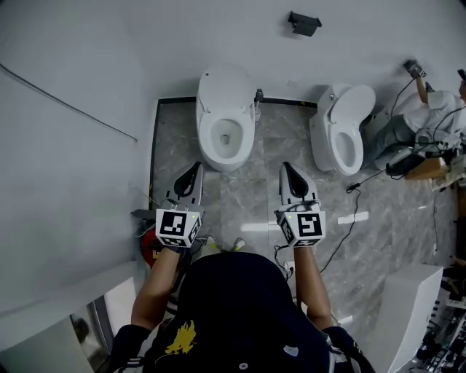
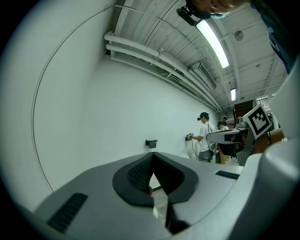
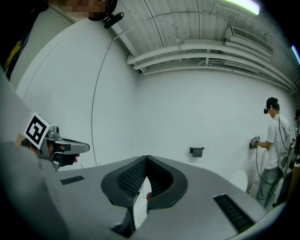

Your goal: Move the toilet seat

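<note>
A white toilet [image 1: 226, 120] stands against the far wall with its bowl open and its lid raised against the wall. Whether the seat ring is down I cannot tell. My left gripper [image 1: 195, 169] hovers in front of the bowl on its left, and my right gripper [image 1: 286, 167] hovers to the bowl's right. Both are shut with nothing between the jaws, clear of the toilet. In the left gripper view the gripper [image 2: 152, 158] points up at the wall, jaws together. The right gripper view shows that gripper [image 3: 146, 160] likewise closed and empty.
A second white toilet [image 1: 342, 131] with its lid up stands to the right. A black holder [image 1: 303, 22] hangs on the wall. A person [image 1: 429, 109] works at the far right amid cables [image 1: 342, 233]. A red object [image 1: 148, 246] lies at the left, a white box [image 1: 415, 306] at the lower right.
</note>
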